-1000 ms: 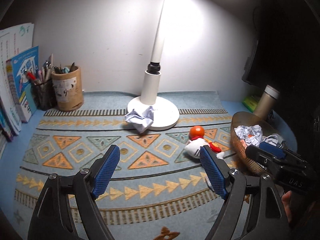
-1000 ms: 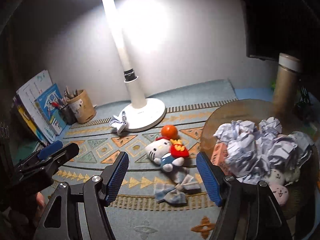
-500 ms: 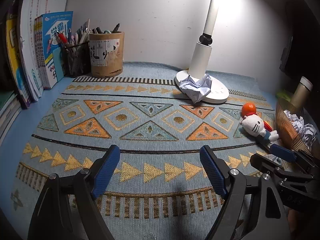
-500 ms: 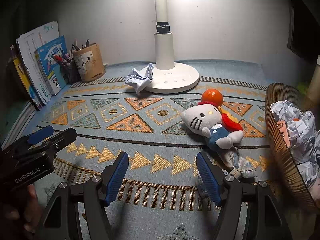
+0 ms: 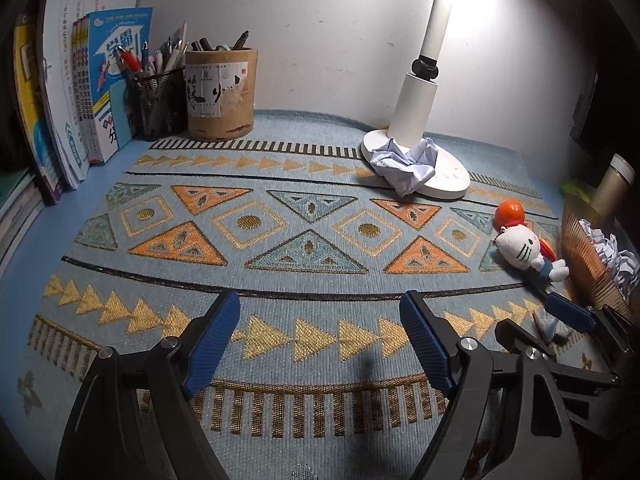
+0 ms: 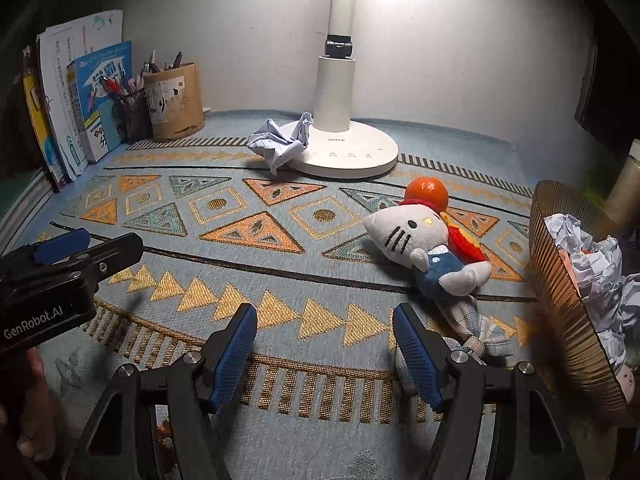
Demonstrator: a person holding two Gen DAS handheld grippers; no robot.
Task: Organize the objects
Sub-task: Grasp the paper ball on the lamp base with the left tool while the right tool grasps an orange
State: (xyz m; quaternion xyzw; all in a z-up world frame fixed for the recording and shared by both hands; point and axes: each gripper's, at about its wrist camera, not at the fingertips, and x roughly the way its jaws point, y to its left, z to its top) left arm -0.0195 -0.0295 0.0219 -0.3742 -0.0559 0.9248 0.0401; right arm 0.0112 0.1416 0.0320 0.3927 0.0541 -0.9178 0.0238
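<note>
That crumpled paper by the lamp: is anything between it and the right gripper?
Nothing visible. Only bare patterned mat lies between the open right gripper and the crumpled paper, which leans on the lamp base. The plush cat lies off to the right.

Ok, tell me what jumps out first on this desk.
The white cat plush lies on its side on the patterned mat, with an orange touching its head. Behind it, a crumpled paper ball rests against the base of the lit white lamp. At right, a ribbed basket holds more crumpled paper.
</note>
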